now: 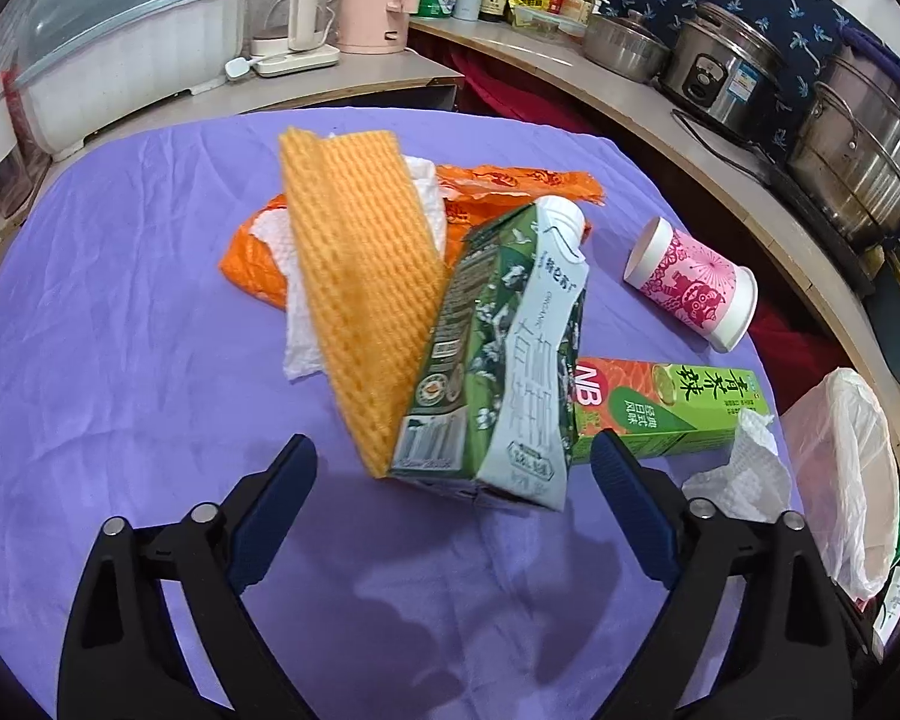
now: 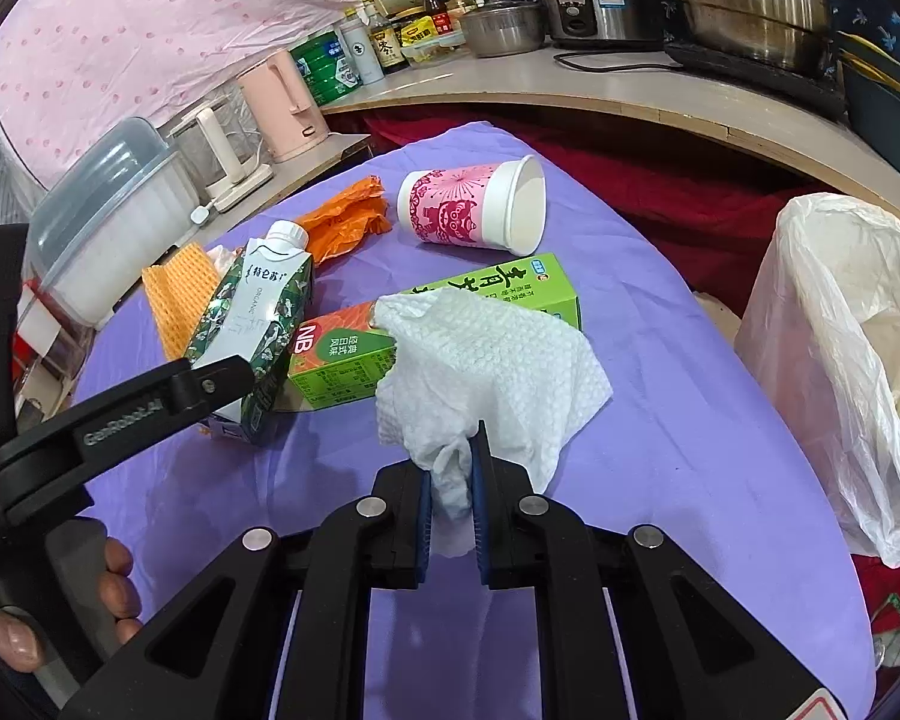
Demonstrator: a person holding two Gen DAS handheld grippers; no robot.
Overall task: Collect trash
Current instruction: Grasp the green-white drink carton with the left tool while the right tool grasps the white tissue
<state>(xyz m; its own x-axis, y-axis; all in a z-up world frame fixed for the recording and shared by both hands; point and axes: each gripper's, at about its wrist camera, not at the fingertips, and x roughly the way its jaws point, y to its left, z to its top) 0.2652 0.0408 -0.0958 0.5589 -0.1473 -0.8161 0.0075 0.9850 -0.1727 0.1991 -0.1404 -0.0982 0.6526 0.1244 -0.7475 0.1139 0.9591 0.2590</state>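
Observation:
My right gripper (image 2: 452, 480) is shut on a crumpled white paper towel (image 2: 486, 360), lifted a little above the purple cloth; the towel also shows in the left wrist view (image 1: 744, 474). My left gripper (image 1: 453, 456) is open, its fingers on either side of the base of a green and white milk carton (image 1: 504, 354), also in the right wrist view (image 2: 258, 318). An orange foam net (image 1: 360, 276) leans against the carton. A green box (image 2: 450, 324), a pink paper cup (image 2: 474, 210), an orange plastic bag (image 2: 345, 216) and another white tissue (image 1: 300, 312) lie on the cloth.
A bin lined with a white plastic bag (image 2: 840, 348) stands at the table's right edge. A curved counter (image 2: 630, 102) behind holds steel pots, a rice cooker, bottles and kettles. A plastic container (image 2: 108, 228) stands at the left.

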